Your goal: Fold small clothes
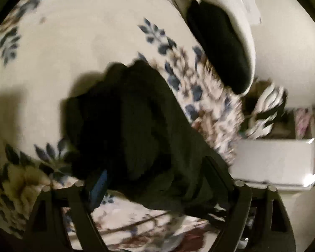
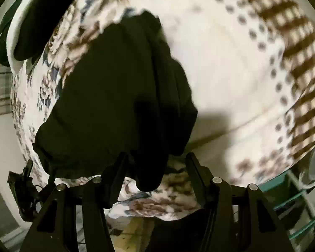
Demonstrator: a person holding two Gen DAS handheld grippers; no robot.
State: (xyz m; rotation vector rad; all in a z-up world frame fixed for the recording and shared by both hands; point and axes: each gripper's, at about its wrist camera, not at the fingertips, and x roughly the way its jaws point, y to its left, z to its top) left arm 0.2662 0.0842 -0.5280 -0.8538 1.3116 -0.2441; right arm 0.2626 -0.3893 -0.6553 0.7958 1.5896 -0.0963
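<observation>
A small dark garment (image 1: 132, 121) lies bunched on a white floral bedspread (image 1: 73, 42). In the left wrist view the fingers of my left gripper (image 1: 155, 172) stand apart on either side of the garment's near edge, and cloth drapes between and over them; the frame is blurred. In the right wrist view the same garment (image 2: 115, 88) lies just ahead of my right gripper (image 2: 155, 163). Its fingers are spread, with a dark fold of the garment hanging down between them. I cannot tell whether either gripper pinches the cloth.
A white basin (image 1: 239, 48) holding dark cloth sits at the bed's far edge. A white box (image 1: 273, 161) and clutter stand beyond the bed. My left gripper (image 2: 25, 189) shows at left in the right wrist view. A teal rack (image 2: 300, 205) stands at lower right.
</observation>
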